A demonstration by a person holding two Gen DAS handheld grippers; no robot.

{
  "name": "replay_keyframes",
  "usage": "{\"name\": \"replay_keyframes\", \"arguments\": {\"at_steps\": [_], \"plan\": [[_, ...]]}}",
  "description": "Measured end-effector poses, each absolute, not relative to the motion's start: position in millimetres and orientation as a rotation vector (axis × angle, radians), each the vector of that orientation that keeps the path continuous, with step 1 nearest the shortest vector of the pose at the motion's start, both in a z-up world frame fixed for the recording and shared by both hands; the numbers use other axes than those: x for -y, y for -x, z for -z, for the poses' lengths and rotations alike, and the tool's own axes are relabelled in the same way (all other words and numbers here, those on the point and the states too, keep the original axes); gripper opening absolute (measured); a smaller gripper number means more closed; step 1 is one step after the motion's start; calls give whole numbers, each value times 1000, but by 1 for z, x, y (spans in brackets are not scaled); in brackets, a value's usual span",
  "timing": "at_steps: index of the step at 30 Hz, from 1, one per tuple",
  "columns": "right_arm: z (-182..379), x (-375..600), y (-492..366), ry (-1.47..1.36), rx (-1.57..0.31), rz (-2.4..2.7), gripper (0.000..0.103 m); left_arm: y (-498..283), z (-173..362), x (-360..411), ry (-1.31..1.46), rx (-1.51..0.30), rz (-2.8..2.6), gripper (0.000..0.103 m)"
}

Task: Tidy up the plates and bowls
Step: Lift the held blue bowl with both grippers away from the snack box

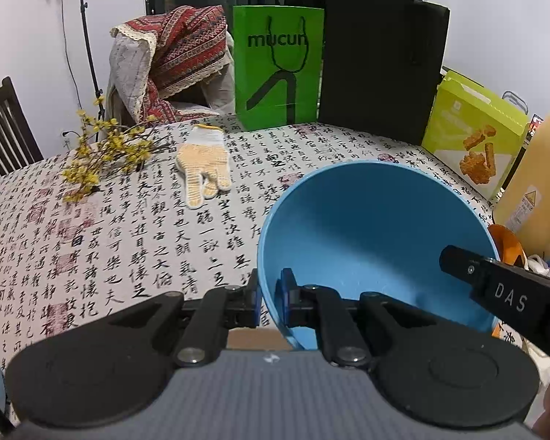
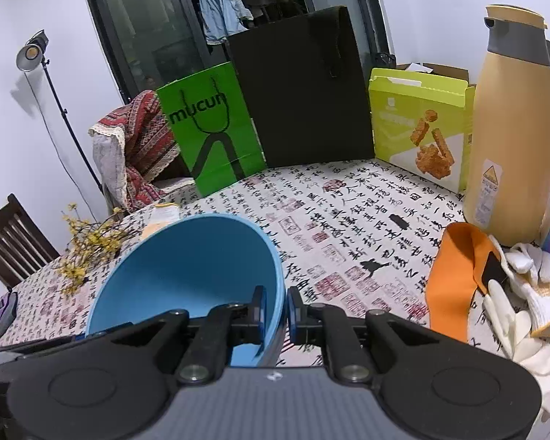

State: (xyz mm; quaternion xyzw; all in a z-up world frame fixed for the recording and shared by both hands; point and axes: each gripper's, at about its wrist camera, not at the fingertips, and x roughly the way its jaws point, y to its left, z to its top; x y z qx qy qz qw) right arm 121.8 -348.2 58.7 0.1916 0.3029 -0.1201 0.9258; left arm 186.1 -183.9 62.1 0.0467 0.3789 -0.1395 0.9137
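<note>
The table (image 1: pixel 128 242), under a cloth printed with black calligraphy and red seals, fills the middle and lower part of both views. At its far edge, in the upper centre, stand a black paper bag (image 1: pixel 381 62) and a green bag (image 1: pixel 277 66) side by side; right of them is a lime snack box (image 1: pixel 469 135), and further right a tall tan jug (image 2: pixel 513 139).

The blue bowl (image 1: pixel 377 242) sits lower centre-right in the left wrist view and lower left in the right wrist view, tilted so its inside faces the cameras. It looks lifted clear of the cloth, though the fisheye makes that hard to confirm.

The left gripper (image 1: pixel 268 297) is clenched on the bowl's near-left rim, one pad inside the wall and one outside. The right gripper (image 2: pixel 276 311) grasps the opposite rim the same way; its black body enters the left wrist view at the right edge.

An orange cloth (image 2: pixel 454 275) and white gloves (image 2: pixel 524 293) lie at the right of the right wrist view. A yellow-dotted work glove (image 1: pixel 203 161) lies upper centre in the left wrist view, with a yellow flower sprig (image 1: pixel 102 150) to its left.
</note>
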Motion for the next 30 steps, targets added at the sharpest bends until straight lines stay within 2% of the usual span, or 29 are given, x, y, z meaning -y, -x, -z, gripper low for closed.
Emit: {"name": "replay_keyframes", "arguments": {"at_steps": [30], "plan": [[-70, 251, -103, -340, -610, 165, 11, -155, -71, 82, -37, -750, 230, 11]]}}
